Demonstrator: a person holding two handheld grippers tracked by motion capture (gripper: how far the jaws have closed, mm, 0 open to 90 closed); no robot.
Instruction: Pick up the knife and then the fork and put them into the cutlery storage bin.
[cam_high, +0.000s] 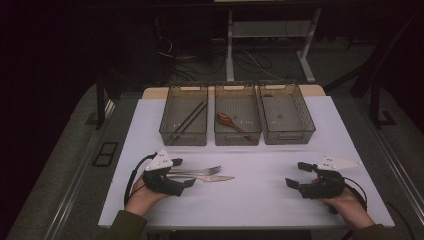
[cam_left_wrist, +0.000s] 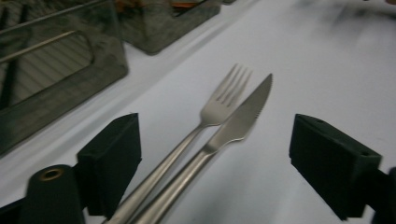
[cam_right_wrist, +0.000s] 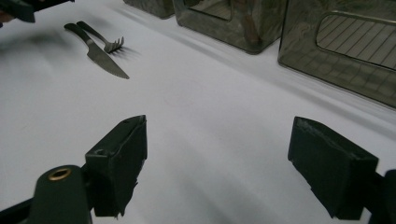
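A steel fork (cam_high: 200, 171) and a steel knife (cam_high: 212, 178) lie side by side on the white table (cam_high: 260, 200), tips pointing right. My left gripper (cam_high: 183, 172) is open at their handle ends. In the left gripper view the fork (cam_left_wrist: 219, 100) and knife (cam_left_wrist: 243, 116) run between its jaws, and the pads stand apart from them. My right gripper (cam_high: 296, 175) rests open at the table's right, nothing between its jaws. The right gripper view has the knife (cam_right_wrist: 105, 58) and fork (cam_right_wrist: 109, 45) far off at upper left.
Three clear bins stand in a row at the back. The left bin (cam_high: 183, 140) holds black chopsticks (cam_high: 190, 119), the middle bin (cam_high: 237, 138) a red-brown spoon (cam_high: 227, 120), and the right bin (cam_high: 290, 136) looks bare. Dark floor with table legs lies beyond.
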